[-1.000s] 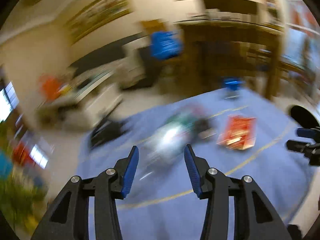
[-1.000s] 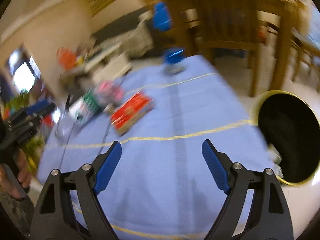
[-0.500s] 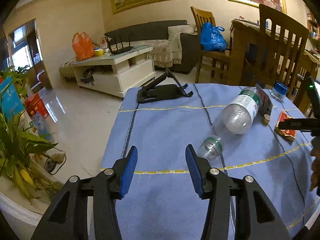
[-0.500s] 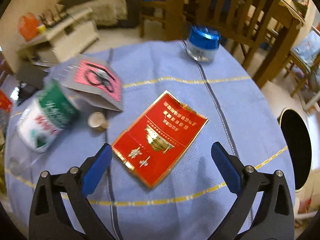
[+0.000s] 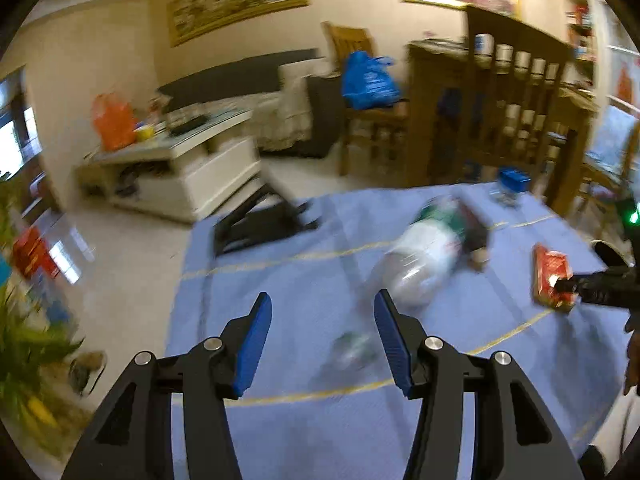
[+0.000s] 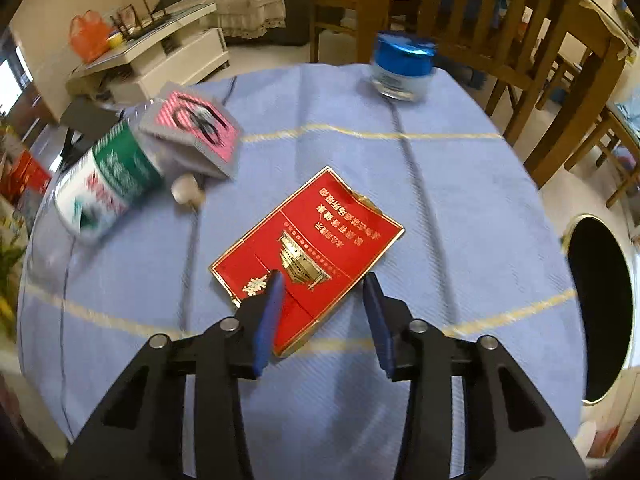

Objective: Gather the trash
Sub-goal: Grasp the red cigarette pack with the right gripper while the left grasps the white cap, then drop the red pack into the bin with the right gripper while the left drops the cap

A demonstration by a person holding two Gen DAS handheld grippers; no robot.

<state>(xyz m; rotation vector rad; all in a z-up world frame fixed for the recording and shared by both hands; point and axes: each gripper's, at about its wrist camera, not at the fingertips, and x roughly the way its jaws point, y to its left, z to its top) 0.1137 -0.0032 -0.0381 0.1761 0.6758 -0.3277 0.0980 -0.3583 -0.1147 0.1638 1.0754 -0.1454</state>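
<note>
A flat red and gold packet lies on the blue tablecloth. My right gripper is low over the packet's near corner. Its jaws are closing with that corner between them, and the pads do not clearly press on it. In the left wrist view the same packet lies at the far right under the right gripper's tip. A clear plastic bottle with a green and white label lies on its side, neck toward my left gripper. That gripper is open, with nothing between its fingers.
A pink and grey packet leans on the bottle, with a small round cap beside it. A blue-lidded jar stands at the far edge. A black-mouthed bin sits right of the table. A black stand lies far left.
My right gripper dropped onto the red packet and its jaws narrowed from wide apart to around the near corner. The left view shifted and blurred; the bottle stays ahead of it.
</note>
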